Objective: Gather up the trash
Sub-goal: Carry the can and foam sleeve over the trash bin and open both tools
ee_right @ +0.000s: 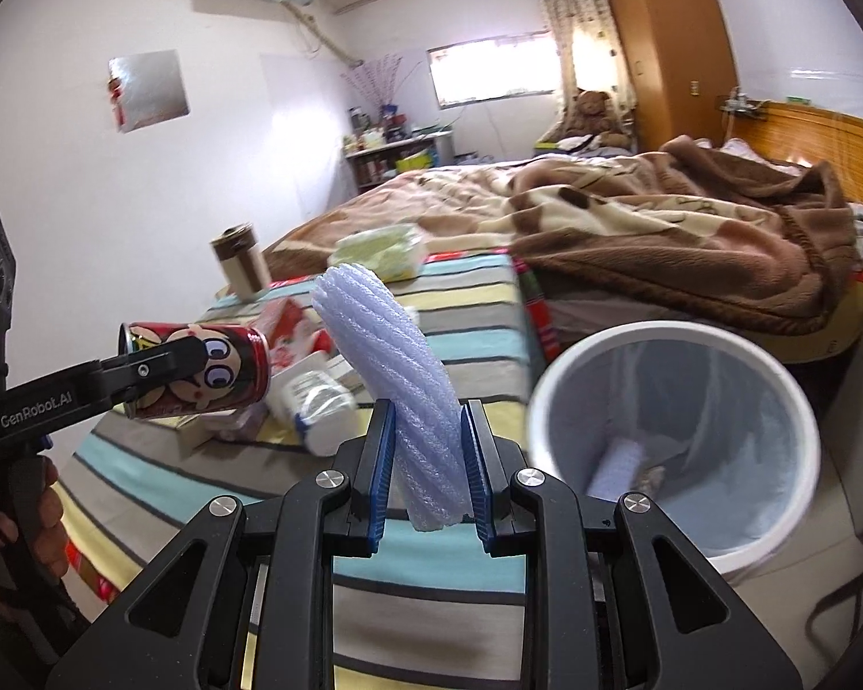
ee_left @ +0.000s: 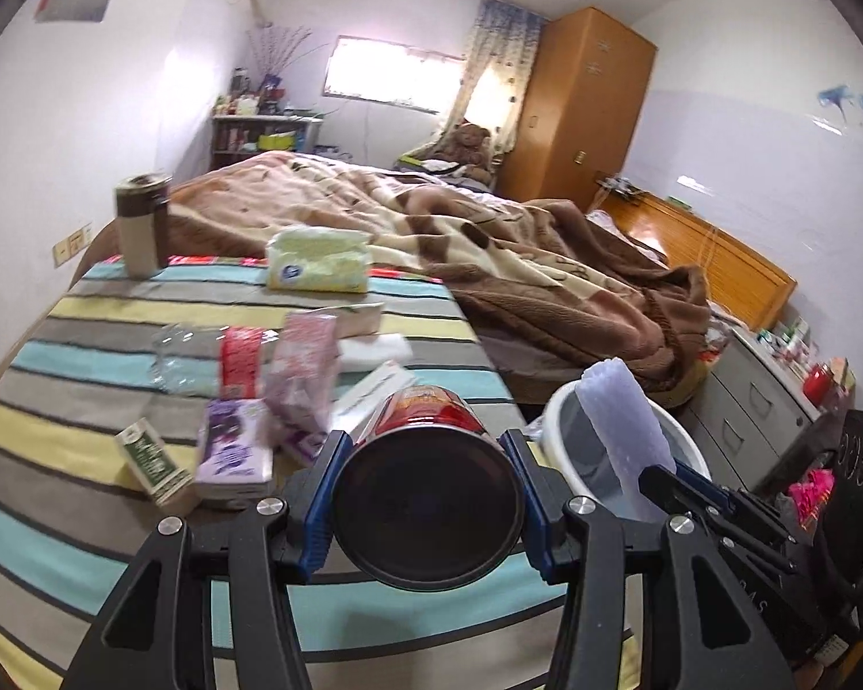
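The left gripper [ee_left: 426, 494] clamps a can [ee_left: 428, 494] above the striped surface [ee_left: 86, 345] near its right edge; the right gripper [ee_right: 426, 466] grips a foam roll [ee_right: 397, 402] just beside the bin [ee_right: 552, 379]. The bin stands on the floor against that edge, mouth unobstructed. Boxes [ee_left: 155, 466], packets [ee_left: 305, 379] and a tissue pack [ee_left: 319, 261] crowd the surface behind the can.

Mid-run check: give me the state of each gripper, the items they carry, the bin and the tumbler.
Left gripper: shut on the red cartoon drink can, held sideways.
Right gripper: shut on the pale blue foam roll, upright.
White round trash bin: lined, trash inside.
Brown-and-cream tumbler: upright, lidded.
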The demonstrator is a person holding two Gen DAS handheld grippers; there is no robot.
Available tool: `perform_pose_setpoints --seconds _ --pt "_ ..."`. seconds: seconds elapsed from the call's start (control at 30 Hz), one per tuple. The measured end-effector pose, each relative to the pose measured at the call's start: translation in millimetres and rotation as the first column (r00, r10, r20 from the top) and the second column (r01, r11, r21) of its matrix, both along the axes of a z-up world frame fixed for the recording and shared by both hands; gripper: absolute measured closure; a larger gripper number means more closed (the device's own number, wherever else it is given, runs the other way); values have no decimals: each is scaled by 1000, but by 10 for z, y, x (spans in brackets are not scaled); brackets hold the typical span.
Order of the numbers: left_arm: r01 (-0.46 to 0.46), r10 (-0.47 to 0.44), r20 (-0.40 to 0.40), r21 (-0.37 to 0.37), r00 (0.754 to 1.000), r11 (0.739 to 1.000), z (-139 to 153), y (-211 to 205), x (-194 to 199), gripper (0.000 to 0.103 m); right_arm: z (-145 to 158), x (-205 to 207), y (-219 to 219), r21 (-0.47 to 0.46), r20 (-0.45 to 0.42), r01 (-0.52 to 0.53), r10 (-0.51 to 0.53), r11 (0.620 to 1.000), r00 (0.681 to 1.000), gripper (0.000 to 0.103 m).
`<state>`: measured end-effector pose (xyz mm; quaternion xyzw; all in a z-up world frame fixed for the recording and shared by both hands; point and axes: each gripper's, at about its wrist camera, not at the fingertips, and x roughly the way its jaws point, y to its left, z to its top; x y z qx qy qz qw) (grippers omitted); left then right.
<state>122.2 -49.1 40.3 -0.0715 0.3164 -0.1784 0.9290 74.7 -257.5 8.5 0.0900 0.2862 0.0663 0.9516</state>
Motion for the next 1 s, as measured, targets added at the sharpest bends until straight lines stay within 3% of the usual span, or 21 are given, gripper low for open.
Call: perform_pose_setpoints --seconds 0.37,0.7,1.0 --pt "136 -137 15 19 990 990 48 -762 102 50 -7 -7 -521 -15 -12 160 -160 987 987 79" --pt "251 -250 -22 51 968 967 -154 -1452 268 50 -153 78 -873 -37 -75 261 -263 965 962 78" --pt "297 -292 -69 76 954 952 -371 -1867 419 50 -283 127 -1057 -63 -131 298 -303 953 944 77"
